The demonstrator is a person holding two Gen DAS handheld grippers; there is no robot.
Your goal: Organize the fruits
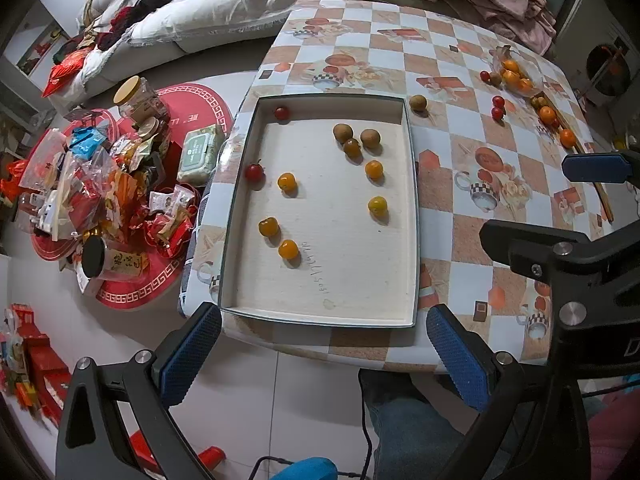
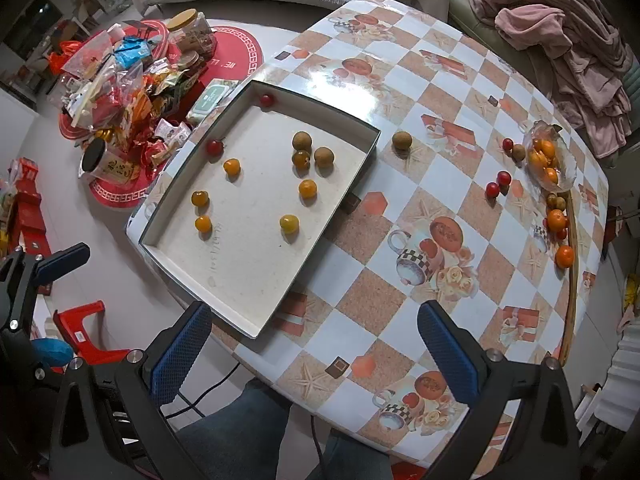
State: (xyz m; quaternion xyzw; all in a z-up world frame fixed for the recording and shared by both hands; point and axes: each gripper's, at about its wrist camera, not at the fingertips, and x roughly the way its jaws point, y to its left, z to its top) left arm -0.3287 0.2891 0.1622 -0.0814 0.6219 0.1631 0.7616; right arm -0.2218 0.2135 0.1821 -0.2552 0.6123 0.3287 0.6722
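Note:
A shallow white box tray (image 1: 412, 216) (image 2: 362, 160) lies on the checkered table. In it are three brown longans (image 1: 352, 140) (image 2: 308, 150), several yellow-orange kumquats (image 1: 287, 182) (image 2: 231, 167) and two red cherry tomatoes (image 1: 254, 172) (image 2: 214, 146). One longan (image 1: 418, 102) (image 2: 401, 140) sits on the table beside the tray. More tomatoes (image 1: 498, 107) (image 2: 498, 184) and oranges in a clear bag (image 1: 516, 76) (image 2: 546, 158) lie at the far right. My left gripper (image 1: 324, 344) is open and empty at the tray's near edge. My right gripper (image 2: 316, 350) is open and empty over the table's front edge.
A pile of snack packets and jars (image 1: 112, 184) (image 2: 128, 92) sits on red mats on the floor at left. A sofa with pink clothes (image 2: 560, 32) stands behind the table. A red stool (image 2: 86, 330) is on the floor. The person's legs (image 2: 248, 432) are below the table's front edge.

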